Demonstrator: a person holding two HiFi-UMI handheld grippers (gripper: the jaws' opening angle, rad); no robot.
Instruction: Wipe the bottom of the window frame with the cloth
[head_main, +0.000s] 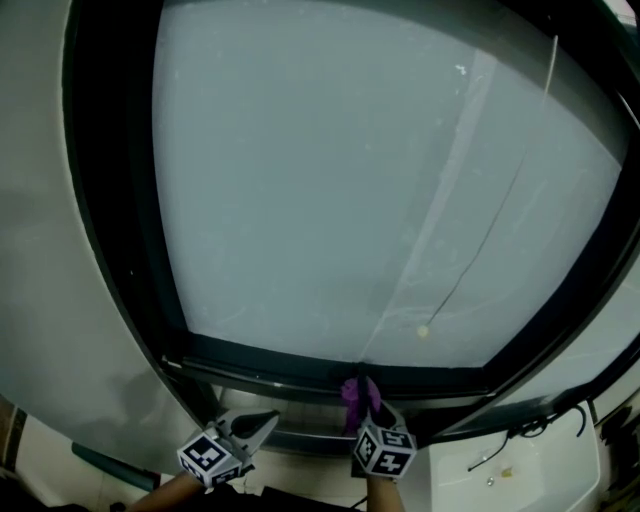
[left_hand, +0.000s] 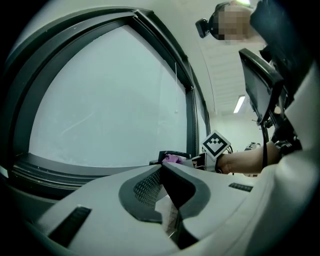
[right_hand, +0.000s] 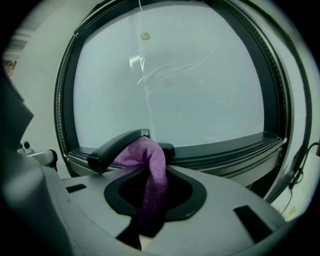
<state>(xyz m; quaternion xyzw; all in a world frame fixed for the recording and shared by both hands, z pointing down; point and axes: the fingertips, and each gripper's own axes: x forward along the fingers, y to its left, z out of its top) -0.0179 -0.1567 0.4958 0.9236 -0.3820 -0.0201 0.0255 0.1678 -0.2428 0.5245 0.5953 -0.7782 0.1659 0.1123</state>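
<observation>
Right gripper (head_main: 364, 402) clamped on the purple cloth (head_main: 353, 389), at the window frame (head_main: 270, 352) bottom edge. Left gripper (head_main: 264, 421) jaws closed together, holding nothing.

I face a large pale window pane (head_main: 330, 170) set in a dark frame (head_main: 105, 200), with grey wall (head_main: 40, 300) to its left and a strip light (left_hand: 239, 104) glowing on the ceiling.

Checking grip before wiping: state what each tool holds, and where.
Right tool grips the purple cloth at a bunched fold, its tail trailing back between the jaws. Left tool is shut and empty.
</observation>
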